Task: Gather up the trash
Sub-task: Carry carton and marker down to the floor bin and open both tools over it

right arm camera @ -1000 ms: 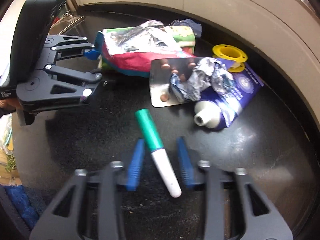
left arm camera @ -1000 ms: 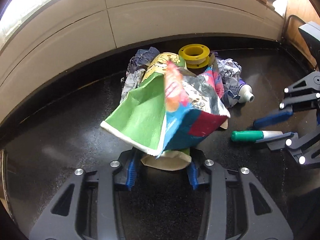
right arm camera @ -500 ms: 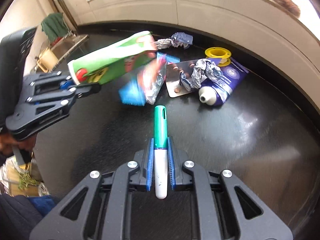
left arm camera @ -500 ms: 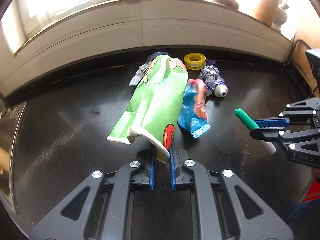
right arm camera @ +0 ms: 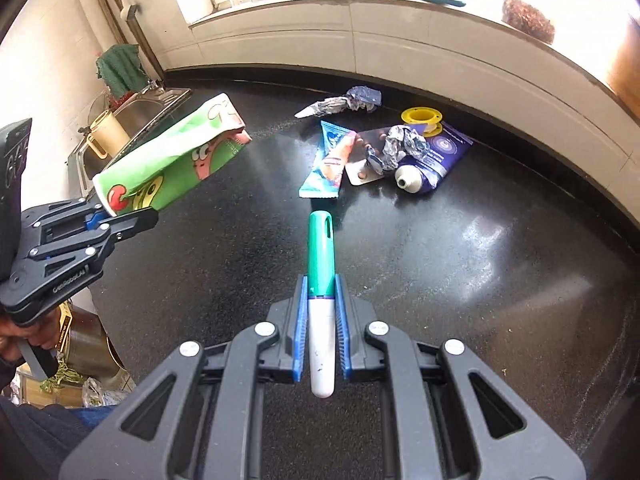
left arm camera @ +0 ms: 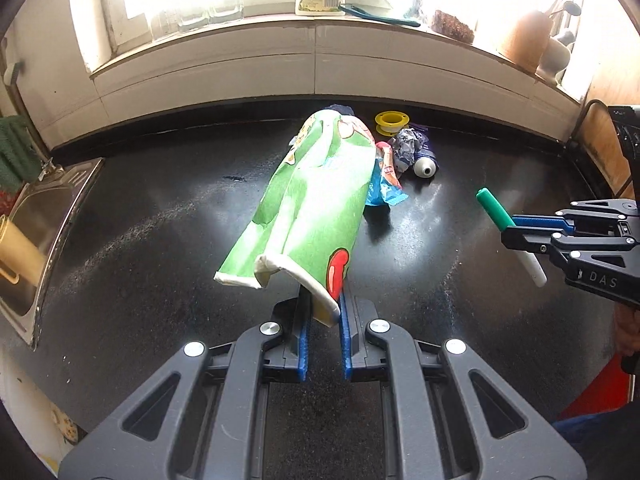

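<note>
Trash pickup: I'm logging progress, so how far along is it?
Nothing is shown binned yet. In hand: the left claw grips the green bag, the right claw grips the marker. Left on the counter: blue wrapper, blister pack, tube, yellow spool, crumpled wrapper.

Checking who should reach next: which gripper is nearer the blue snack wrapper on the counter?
Right, likely. The right gripper, holding the marker, faces the blue snack wrapper; the left gripper sits off to its side.
</note>
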Demonstrator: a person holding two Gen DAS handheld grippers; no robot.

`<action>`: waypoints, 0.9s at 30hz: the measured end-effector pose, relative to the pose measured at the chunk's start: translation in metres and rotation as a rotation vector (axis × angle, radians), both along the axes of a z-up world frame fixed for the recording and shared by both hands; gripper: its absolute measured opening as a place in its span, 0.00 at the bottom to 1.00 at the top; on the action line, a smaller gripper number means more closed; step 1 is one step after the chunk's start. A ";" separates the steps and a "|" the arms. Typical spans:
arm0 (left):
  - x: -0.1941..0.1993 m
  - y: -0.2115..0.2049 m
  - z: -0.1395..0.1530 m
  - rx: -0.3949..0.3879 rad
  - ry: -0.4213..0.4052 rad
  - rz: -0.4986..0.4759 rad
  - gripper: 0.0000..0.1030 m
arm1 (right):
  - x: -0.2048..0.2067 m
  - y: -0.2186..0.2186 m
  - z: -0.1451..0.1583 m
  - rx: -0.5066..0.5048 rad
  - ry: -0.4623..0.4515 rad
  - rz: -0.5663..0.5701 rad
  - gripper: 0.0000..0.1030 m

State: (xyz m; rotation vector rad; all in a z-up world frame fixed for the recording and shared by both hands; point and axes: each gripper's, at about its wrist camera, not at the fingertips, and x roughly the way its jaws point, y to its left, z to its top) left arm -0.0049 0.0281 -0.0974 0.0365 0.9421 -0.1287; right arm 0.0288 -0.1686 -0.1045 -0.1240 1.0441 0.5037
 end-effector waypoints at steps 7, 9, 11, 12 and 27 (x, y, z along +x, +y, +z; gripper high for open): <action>-0.042 0.042 0.015 -0.012 -0.029 0.169 0.11 | -0.004 0.063 0.009 0.024 -0.008 0.145 0.14; -0.060 0.059 0.014 -0.013 -0.027 0.231 0.11 | -0.007 0.093 0.009 0.028 -0.006 0.211 0.14; -0.081 0.080 0.013 -0.008 -0.024 0.311 0.11 | -0.011 0.123 0.009 0.029 -0.003 0.283 0.14; -0.094 0.093 0.012 0.002 -0.022 0.359 0.11 | -0.015 0.144 0.009 0.028 -0.001 0.331 0.14; -0.269 0.214 -0.038 -0.002 0.096 0.920 0.11 | -0.130 0.374 -0.025 0.012 0.098 0.908 0.14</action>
